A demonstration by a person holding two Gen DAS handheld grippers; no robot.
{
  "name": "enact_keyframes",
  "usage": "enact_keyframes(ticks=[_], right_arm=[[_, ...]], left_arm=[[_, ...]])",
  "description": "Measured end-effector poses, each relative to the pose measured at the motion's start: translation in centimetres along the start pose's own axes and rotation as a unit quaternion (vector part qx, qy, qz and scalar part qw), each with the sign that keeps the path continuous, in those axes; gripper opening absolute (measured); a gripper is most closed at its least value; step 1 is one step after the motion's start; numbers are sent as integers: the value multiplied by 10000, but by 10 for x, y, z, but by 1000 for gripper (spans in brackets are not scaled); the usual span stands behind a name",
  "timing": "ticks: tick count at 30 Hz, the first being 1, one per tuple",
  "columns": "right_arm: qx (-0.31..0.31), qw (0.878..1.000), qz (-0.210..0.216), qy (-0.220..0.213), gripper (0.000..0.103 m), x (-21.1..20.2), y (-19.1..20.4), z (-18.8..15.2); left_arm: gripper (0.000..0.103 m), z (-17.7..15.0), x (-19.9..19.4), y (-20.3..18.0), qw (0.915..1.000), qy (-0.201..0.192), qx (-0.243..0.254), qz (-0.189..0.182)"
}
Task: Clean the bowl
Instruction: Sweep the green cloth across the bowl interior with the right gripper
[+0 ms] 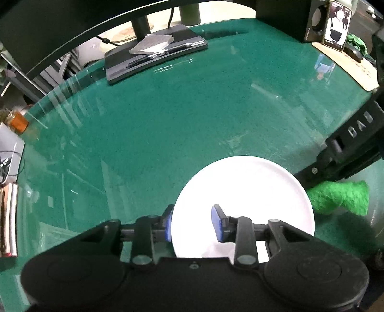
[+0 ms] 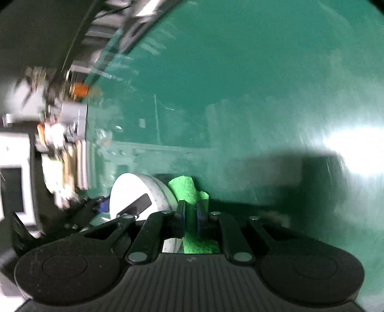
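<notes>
A white bowl (image 1: 242, 204) is held tilted above the green table. My left gripper (image 1: 193, 224) is shut on the bowl's rim, with one blue pad (image 1: 168, 226) outside and the other inside. The bowl also shows in the right wrist view (image 2: 139, 192), on its side. My right gripper (image 2: 191, 216) is shut on a bright green cloth (image 2: 186, 189) that presses against the bowl's outer wall. The cloth also shows in the left wrist view (image 1: 340, 199), behind the bowl's right rim, under the right gripper's black body (image 1: 345, 153).
A glass-topped green table (image 1: 168, 120) fills both views. A monitor base (image 1: 153, 55) with a pad of paper stands at the back. A speaker (image 1: 314, 21) and phone (image 1: 337, 25) are back right. A small jar (image 1: 16, 120) and books (image 1: 9, 220) sit at the left edge.
</notes>
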State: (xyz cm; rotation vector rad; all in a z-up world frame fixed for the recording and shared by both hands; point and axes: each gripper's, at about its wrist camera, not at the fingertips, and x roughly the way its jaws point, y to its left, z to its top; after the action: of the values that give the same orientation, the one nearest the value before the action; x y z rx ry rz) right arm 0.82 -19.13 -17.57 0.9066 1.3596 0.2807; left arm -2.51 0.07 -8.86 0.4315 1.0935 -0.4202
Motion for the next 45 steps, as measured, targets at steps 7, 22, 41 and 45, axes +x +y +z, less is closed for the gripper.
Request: enact_keyframes(ticks=[7, 22, 41, 45], right_arm=[[553, 9962, 641, -203, 9, 14, 7, 18], [733, 9940, 792, -170, 10, 19, 6, 25], [-454, 9980, 393, -201, 10, 20, 50, 32], [-925, 9924, 813, -26, 10, 26, 81, 21]], left_arm=[[33, -1, 0, -1, 10000, 10, 1, 35], [36, 4, 2, -2, 9999, -31, 157, -57], [29, -4, -6, -3, 9994, 57, -330, 80], [29, -6, -7, -6, 9993, 9, -359, 108]])
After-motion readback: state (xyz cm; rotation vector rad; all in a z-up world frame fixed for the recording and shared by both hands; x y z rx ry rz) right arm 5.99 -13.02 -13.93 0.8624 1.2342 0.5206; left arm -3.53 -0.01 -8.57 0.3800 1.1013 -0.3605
